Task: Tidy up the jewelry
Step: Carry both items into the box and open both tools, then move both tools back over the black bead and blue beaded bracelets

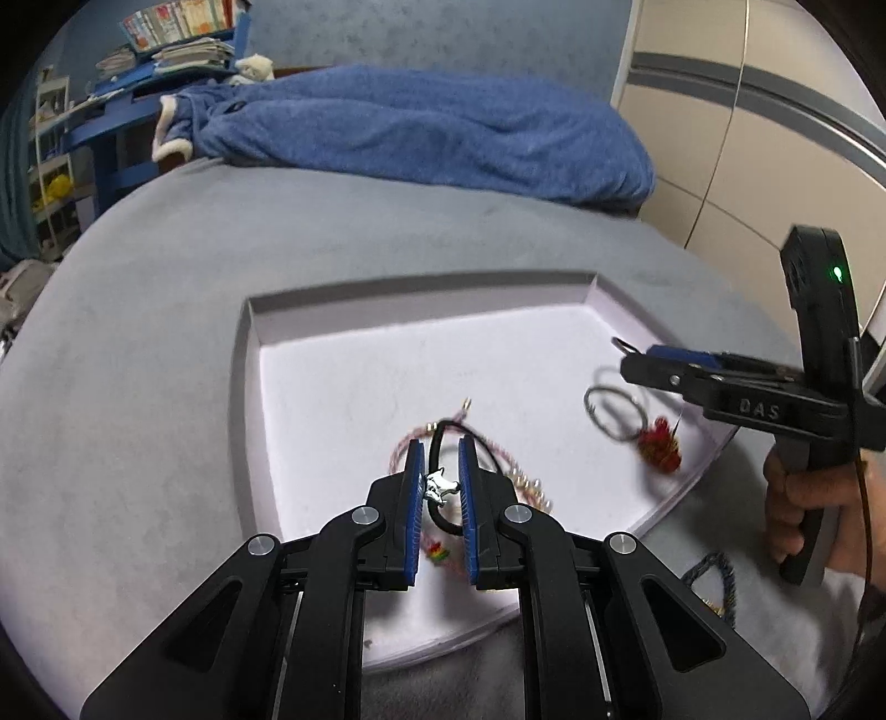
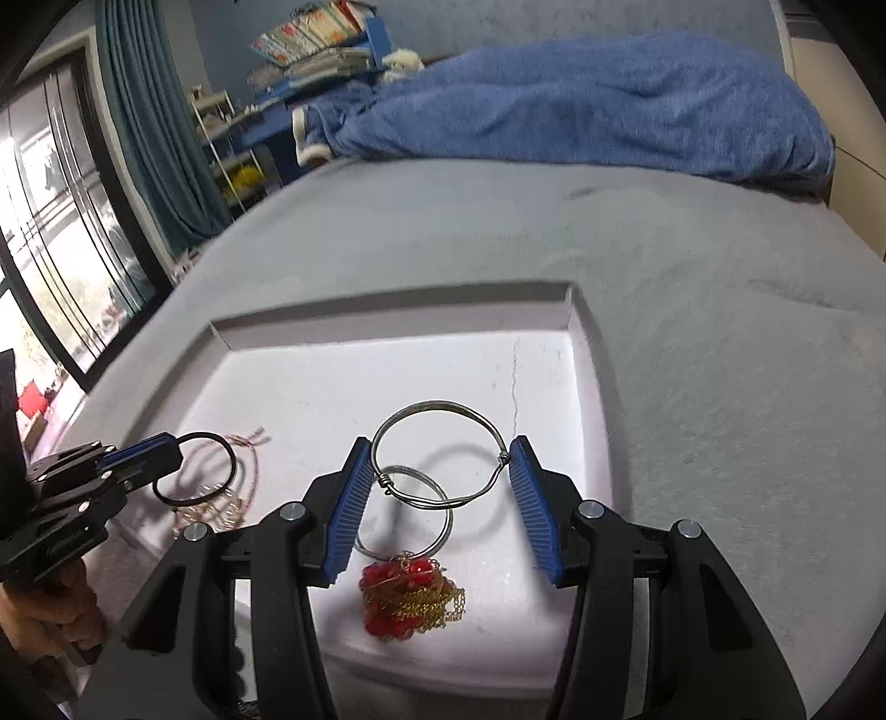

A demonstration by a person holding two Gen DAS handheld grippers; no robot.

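A white shallow tray [image 1: 249, 387] lies on a grey bed. My left gripper [image 1: 440, 446] is shut on a black cord bracelet [image 1: 437, 443] with a small silver charm [image 1: 440, 487], held over a pink braided bracelet [image 1: 401, 451] and a pearl string [image 1: 526, 484] on the tray. My right gripper [image 2: 441, 446] is shut on a large silver bangle [image 2: 437, 407] that spans both pads, held above the tray [image 2: 387, 310]. A smaller silver ring [image 2: 412, 471] lies below it, next to a cluster of red beads and gold chain [image 2: 404, 601].
A blue blanket [image 1: 415, 127] is heaped at the far end of the bed. A dark blue-grey braided piece [image 1: 714, 576] lies on the bed off the tray's near right corner. A hand [image 1: 803, 498] holds the right gripper. Cluttered shelves [image 2: 310, 44] and a window [image 2: 55, 249] stand far left.
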